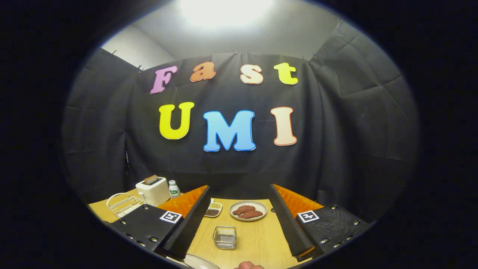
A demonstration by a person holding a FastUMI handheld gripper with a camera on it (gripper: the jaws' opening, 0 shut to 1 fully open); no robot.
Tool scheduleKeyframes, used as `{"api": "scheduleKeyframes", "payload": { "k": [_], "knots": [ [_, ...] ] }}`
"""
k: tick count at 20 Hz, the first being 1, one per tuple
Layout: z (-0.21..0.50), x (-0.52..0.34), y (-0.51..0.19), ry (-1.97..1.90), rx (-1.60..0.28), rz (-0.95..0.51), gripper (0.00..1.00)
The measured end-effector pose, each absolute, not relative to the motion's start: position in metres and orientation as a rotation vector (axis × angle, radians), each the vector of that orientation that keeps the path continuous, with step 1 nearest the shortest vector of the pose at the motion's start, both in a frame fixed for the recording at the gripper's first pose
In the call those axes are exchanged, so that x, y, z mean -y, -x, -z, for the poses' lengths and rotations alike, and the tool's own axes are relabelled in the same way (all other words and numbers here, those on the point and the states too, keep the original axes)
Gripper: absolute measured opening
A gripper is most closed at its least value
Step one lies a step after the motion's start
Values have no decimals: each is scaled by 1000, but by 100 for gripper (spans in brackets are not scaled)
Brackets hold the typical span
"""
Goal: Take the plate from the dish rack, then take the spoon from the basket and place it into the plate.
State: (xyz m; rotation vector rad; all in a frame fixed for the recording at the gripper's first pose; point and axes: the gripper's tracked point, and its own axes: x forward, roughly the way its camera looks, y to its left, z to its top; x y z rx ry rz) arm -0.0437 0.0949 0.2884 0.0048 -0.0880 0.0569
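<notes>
My gripper (239,191) is open and held above the wooden table (257,243), with nothing between its fingers. The small wire basket (224,237) stands on the table between the fingers; I cannot tell if a spoon lies in it. A white plate (198,262) lies on the table close below the left finger (190,220), mostly cut off. The white wire dish rack (125,203) stands beyond the left finger, with no plate visible in it.
A plate of brown meat pieces (248,210) and a small dish of seeds (213,210) sit beyond the basket. A white toaster (152,189) and a small bottle (173,189) stand by the rack. A person's fingertip (248,265) shows at the near table edge.
</notes>
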Motion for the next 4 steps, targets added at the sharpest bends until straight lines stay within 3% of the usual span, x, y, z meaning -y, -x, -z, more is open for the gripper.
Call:
{"api": "scheduleKeyframes", "payload": {
  "k": [4],
  "knots": [
    [-281, -86, 36, -30, 108, -59, 97]
  ]
}}
